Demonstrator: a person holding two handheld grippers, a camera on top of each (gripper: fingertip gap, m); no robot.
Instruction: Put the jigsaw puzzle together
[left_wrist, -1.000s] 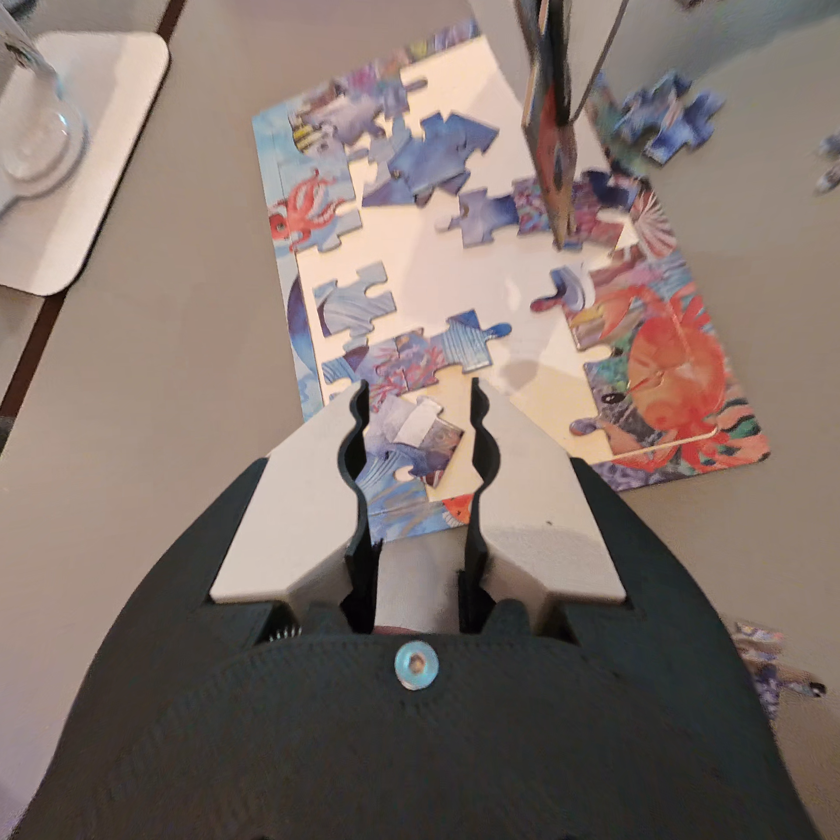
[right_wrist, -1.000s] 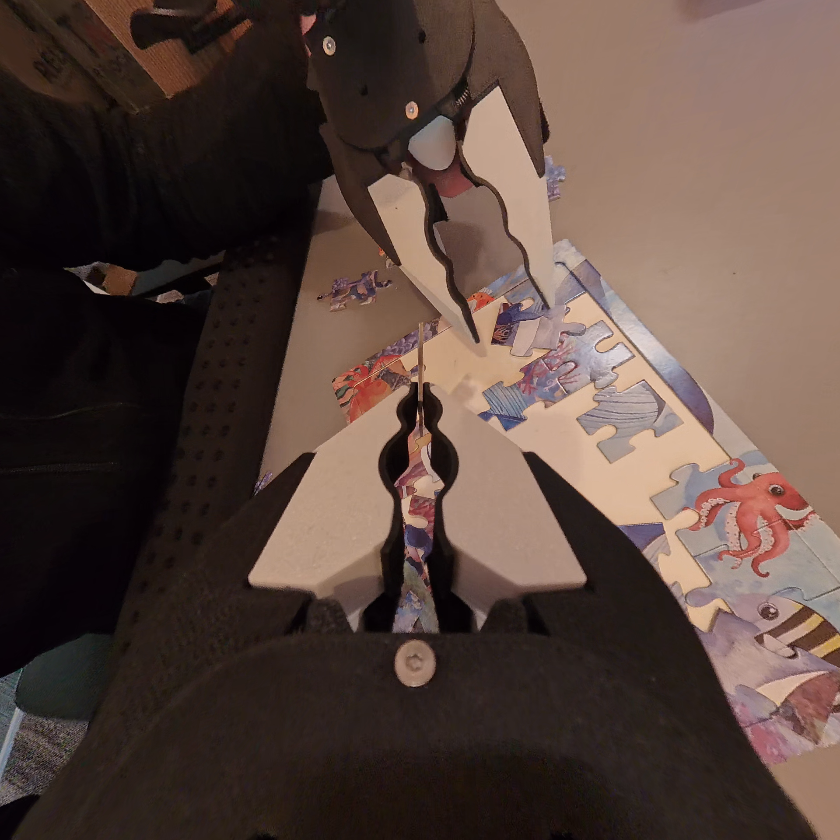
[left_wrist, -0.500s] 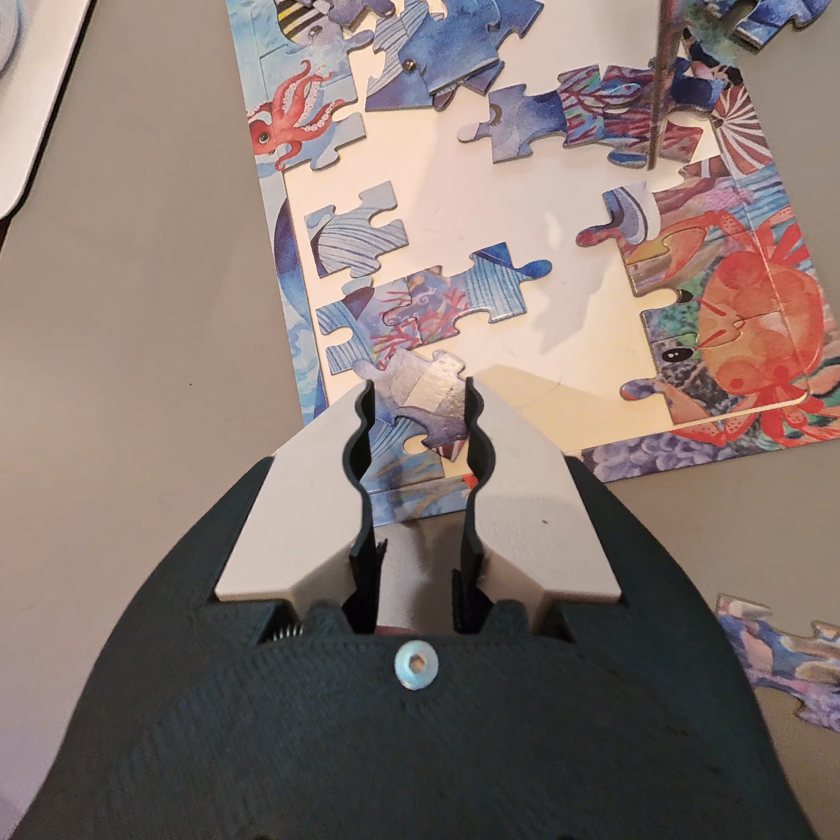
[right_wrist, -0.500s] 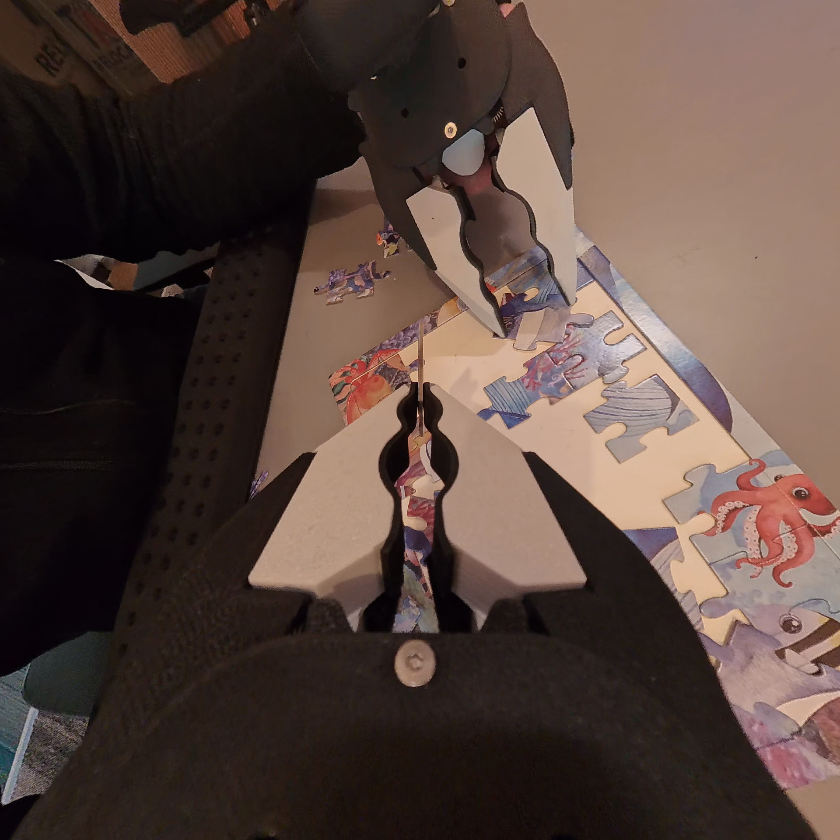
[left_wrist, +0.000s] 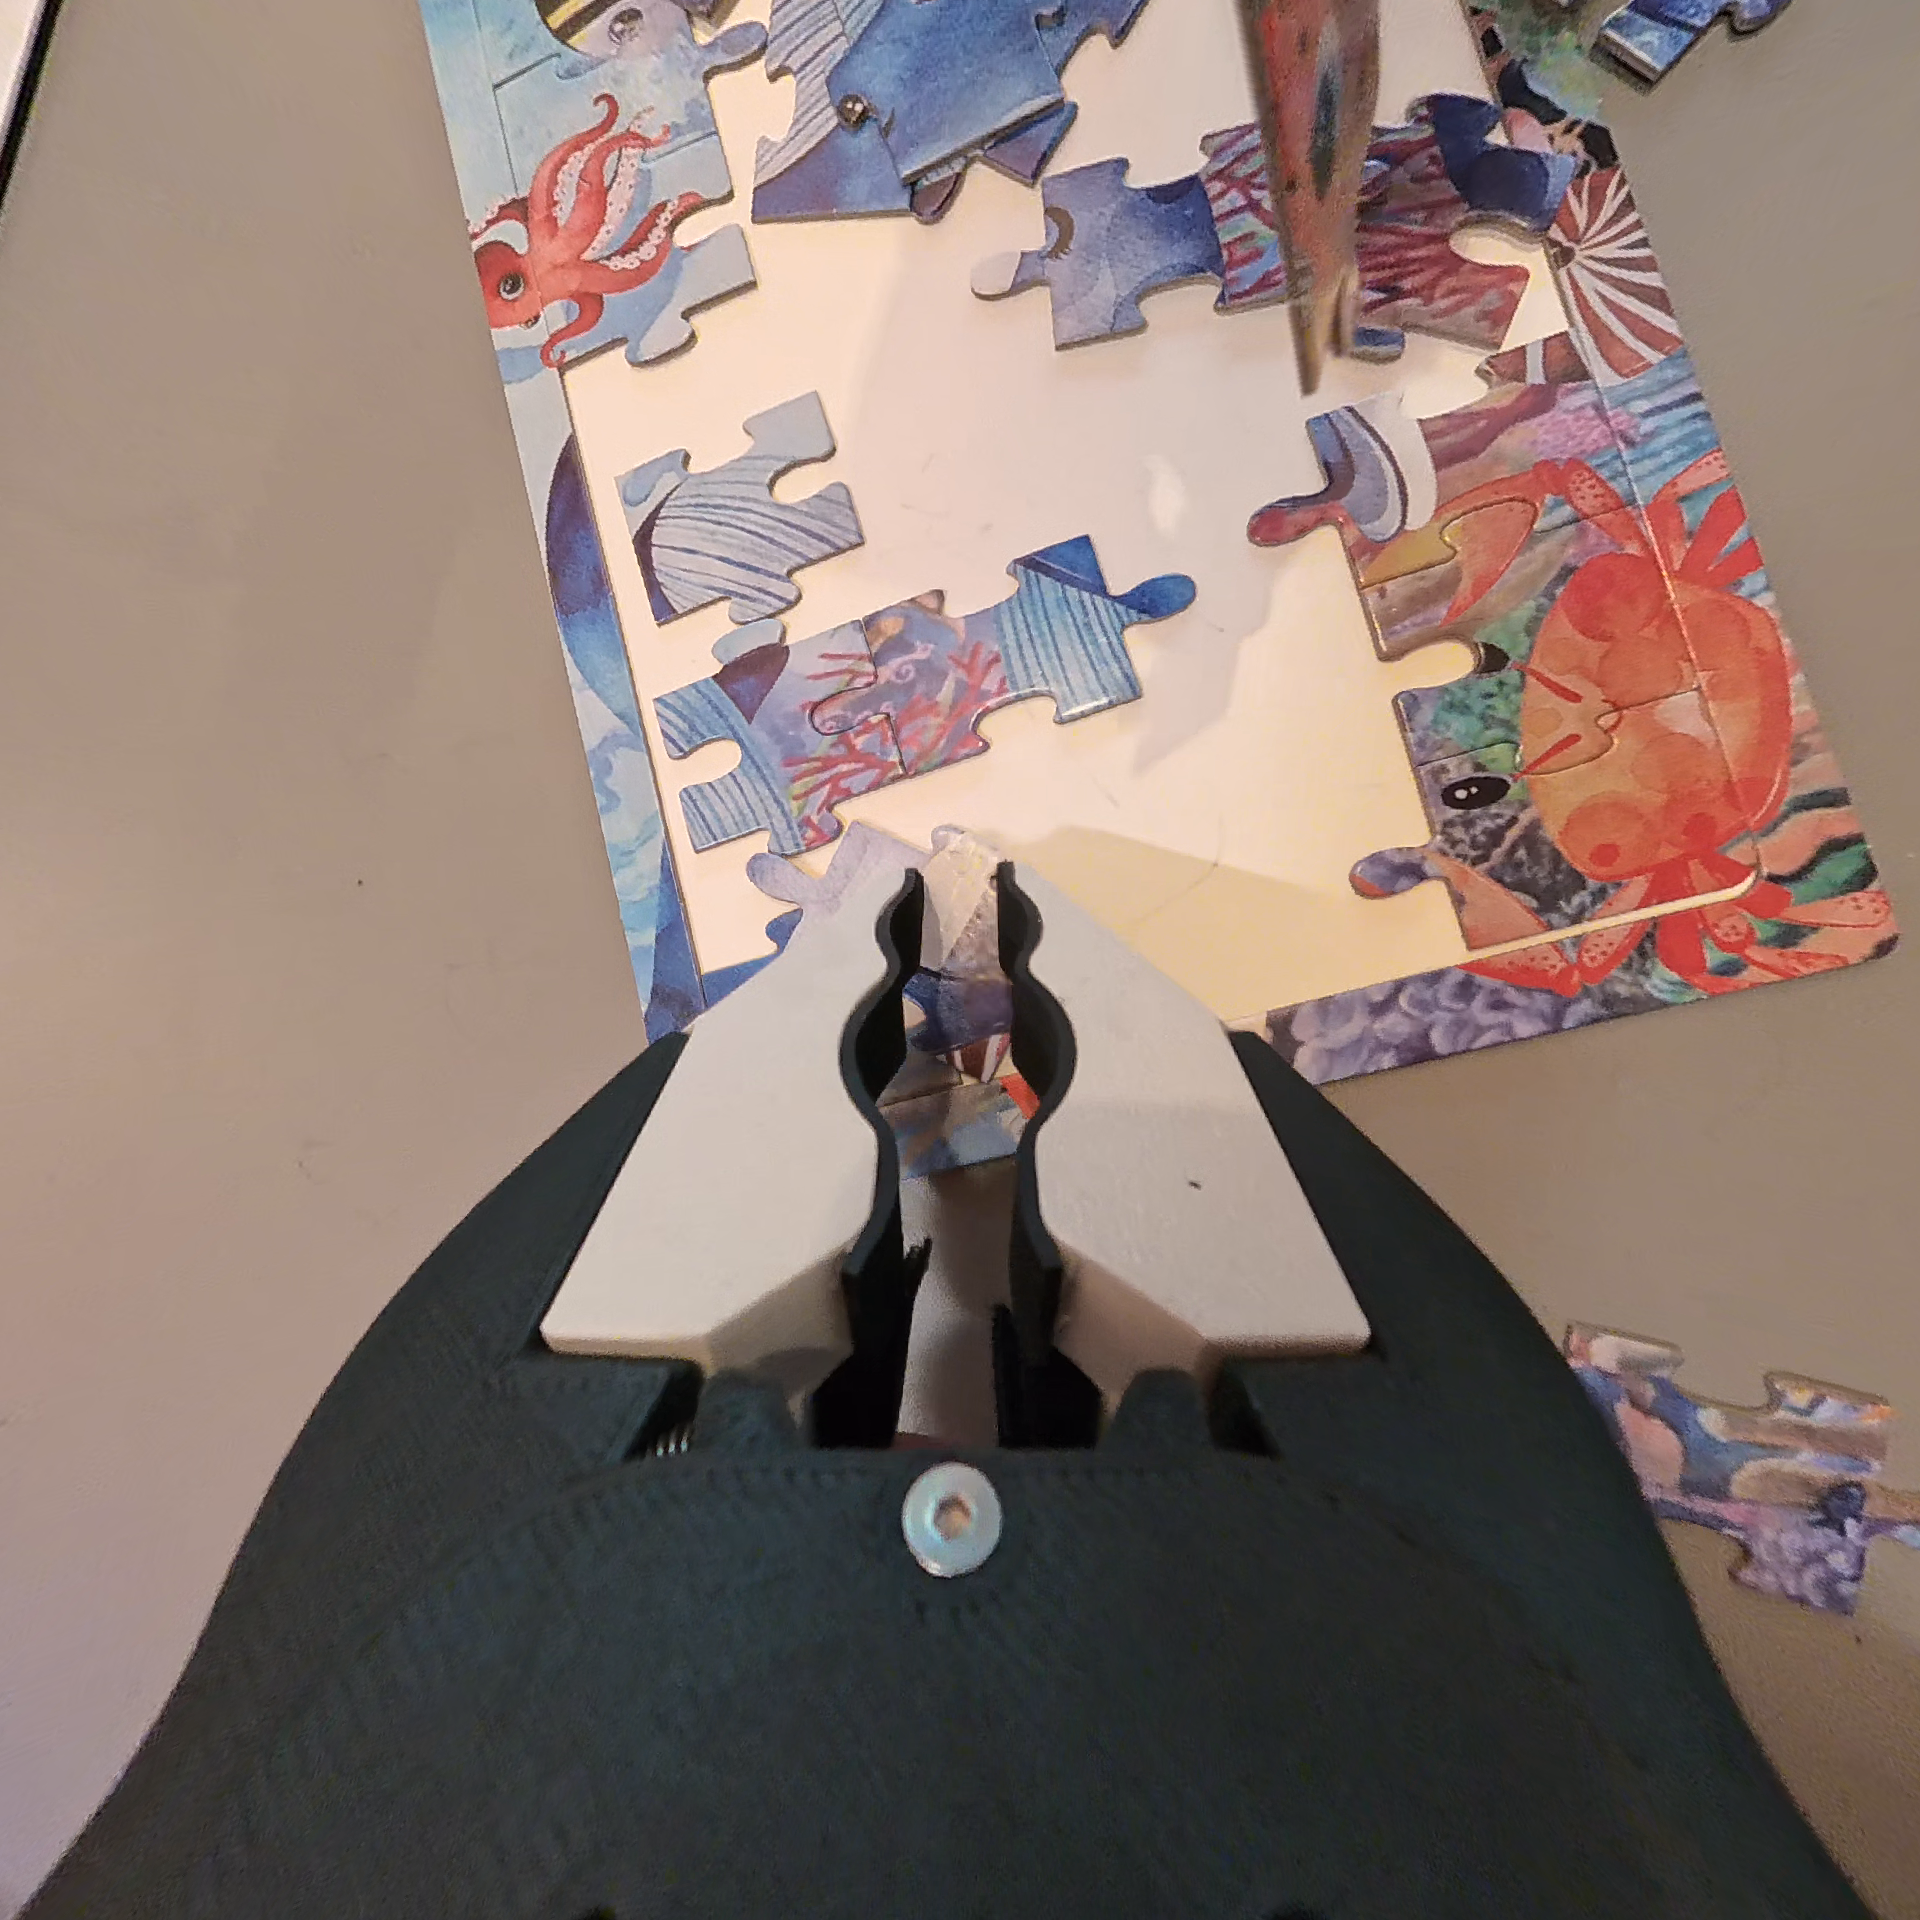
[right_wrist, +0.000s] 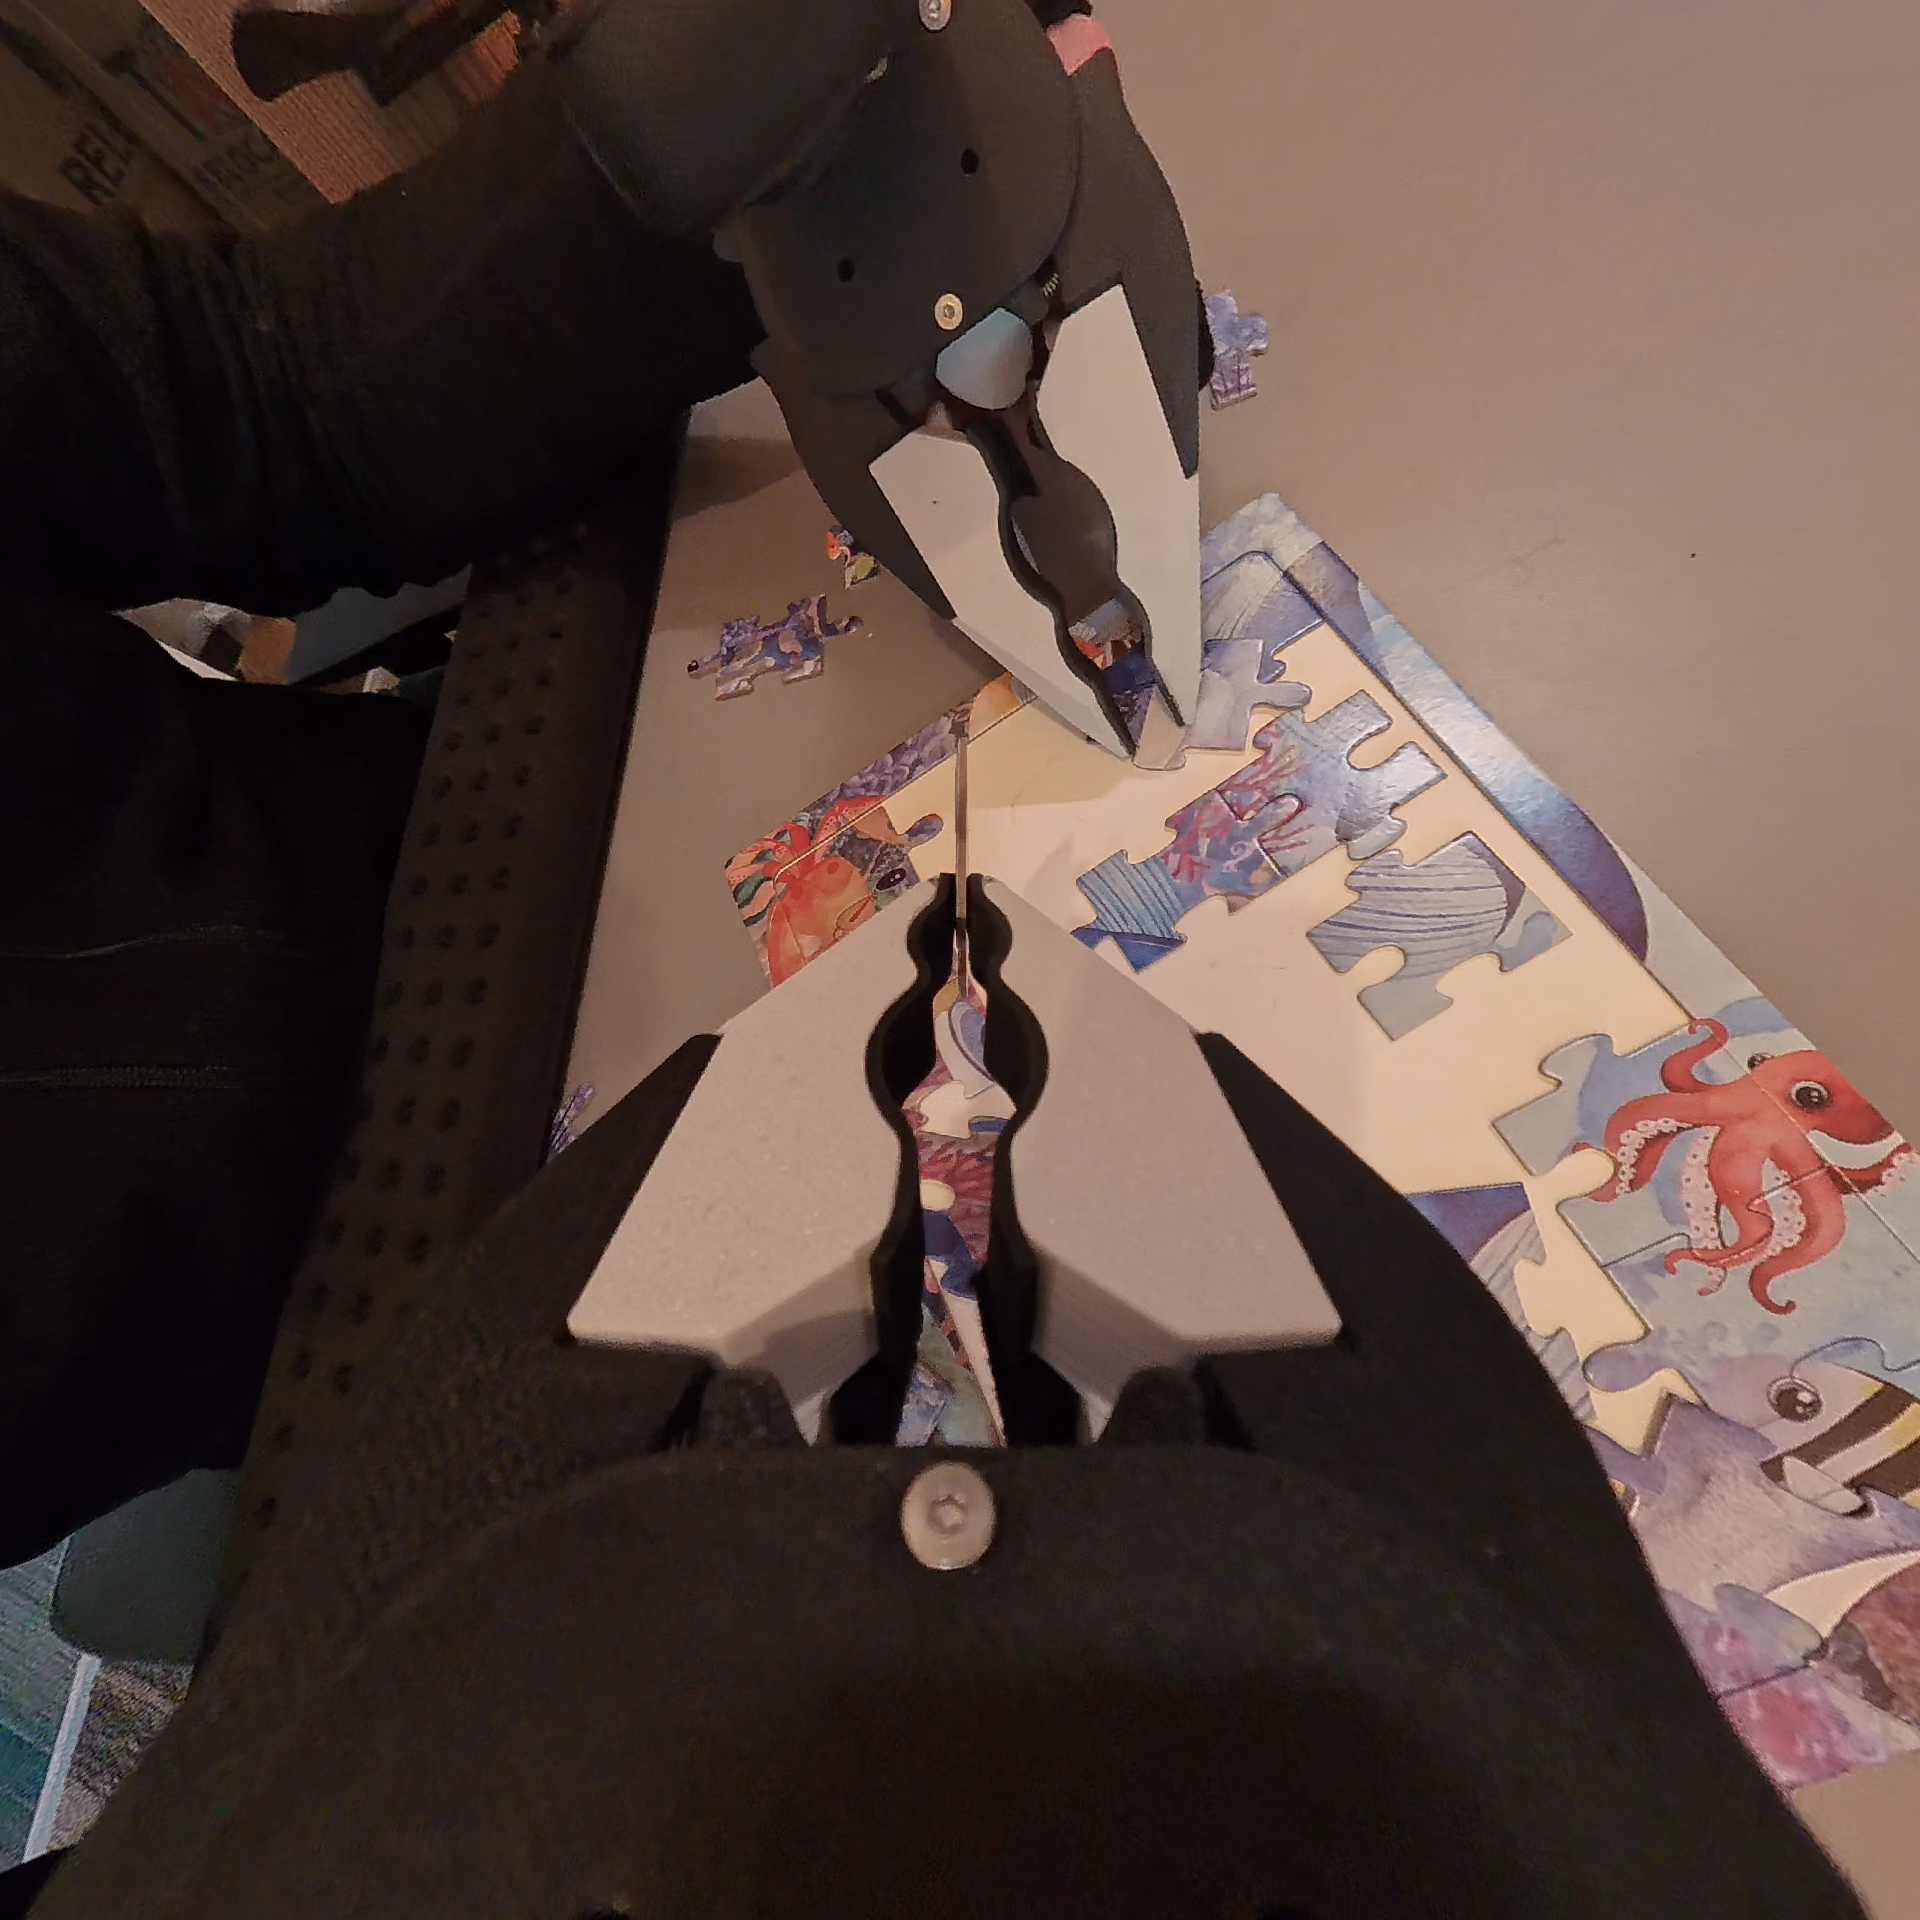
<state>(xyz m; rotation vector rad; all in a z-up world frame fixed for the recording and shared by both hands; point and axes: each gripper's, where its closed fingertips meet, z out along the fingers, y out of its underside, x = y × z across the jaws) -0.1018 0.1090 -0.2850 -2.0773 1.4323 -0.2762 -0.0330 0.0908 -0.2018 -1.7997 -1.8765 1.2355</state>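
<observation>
The puzzle tray (left_wrist: 1091, 436) lies on the grey table with an orange crab section (left_wrist: 1642, 707), a red octopus corner (left_wrist: 582, 229), a joined pair of pieces (left_wrist: 904, 707) and a loose striped piece (left_wrist: 743, 509). My left gripper (left_wrist: 958, 878) is down at the tray's near left corner, its jaws closed to a narrow gap on a pale blue puzzle piece (left_wrist: 961, 914). It also shows in the right wrist view (right_wrist: 1148, 743). My right gripper (right_wrist: 963, 883) is shut on another puzzle piece (right_wrist: 961, 810), held edge-on above the tray's cream base (right_wrist: 1299, 1049). That piece shows in the left wrist view (left_wrist: 1314, 177).
Loose pieces lie on the table off the tray: one to the right of my left gripper (left_wrist: 1745, 1455), others beyond the tray (right_wrist: 774, 644) (right_wrist: 1236, 348). A person's dark sleeve (right_wrist: 312, 364) and a black perforated chair part (right_wrist: 447, 935) fill the left of the right wrist view. One gripper's finger ends stand about 11 cm off the other's.
My left gripper has come down and forward to the tray's near corner and its jaws have narrowed onto the pale piece. My right gripper still holds its piece above the tray.
</observation>
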